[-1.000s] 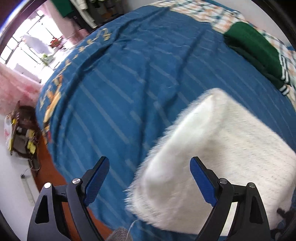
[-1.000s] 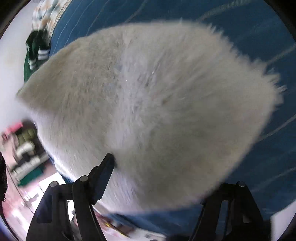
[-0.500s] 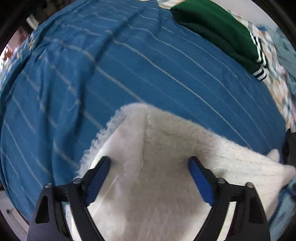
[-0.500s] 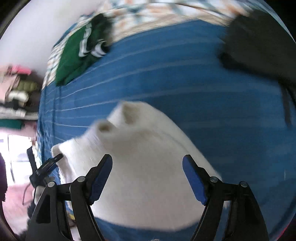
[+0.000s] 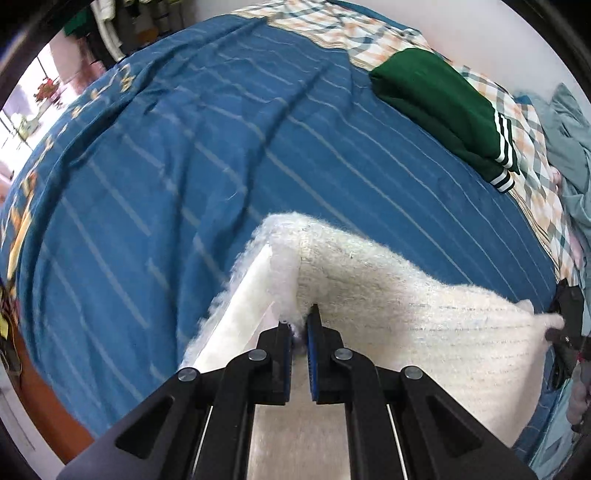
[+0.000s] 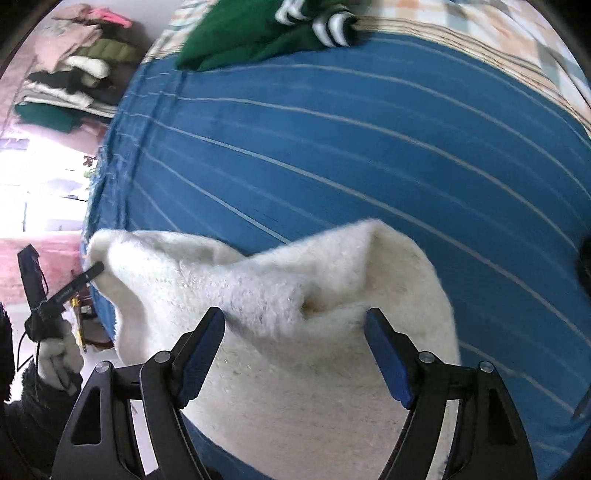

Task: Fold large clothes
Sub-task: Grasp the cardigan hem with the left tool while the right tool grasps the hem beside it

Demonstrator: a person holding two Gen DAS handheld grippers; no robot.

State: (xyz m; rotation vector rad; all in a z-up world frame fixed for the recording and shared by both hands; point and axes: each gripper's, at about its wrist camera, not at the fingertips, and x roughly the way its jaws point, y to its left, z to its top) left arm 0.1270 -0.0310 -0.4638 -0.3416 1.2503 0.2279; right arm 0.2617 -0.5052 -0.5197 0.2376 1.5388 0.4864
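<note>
A white fluffy sweater (image 5: 406, 314) lies folded on the blue striped bedspread (image 5: 184, 147) near its front edge. My left gripper (image 5: 300, 328) is shut on a bunched edge of the sweater at its left corner. In the right wrist view the sweater (image 6: 295, 369) fills the lower middle, with a raised fold between my fingers. My right gripper (image 6: 295, 328) is open around that fold, not pinching it. The left gripper (image 6: 92, 271) shows there at the sweater's far left corner.
A folded green garment with white stripes (image 5: 443, 107) lies at the back of the bed on a checked sheet (image 5: 369, 40); it also shows in the right wrist view (image 6: 266, 33). Stacked clothes (image 6: 74, 81) sit on a shelf at left. The bed's edge drops to the floor (image 5: 48, 417).
My left gripper has closed on the sweater's edge; it was open half a second ago. My right gripper stays open and has moved closer over the sweater.
</note>
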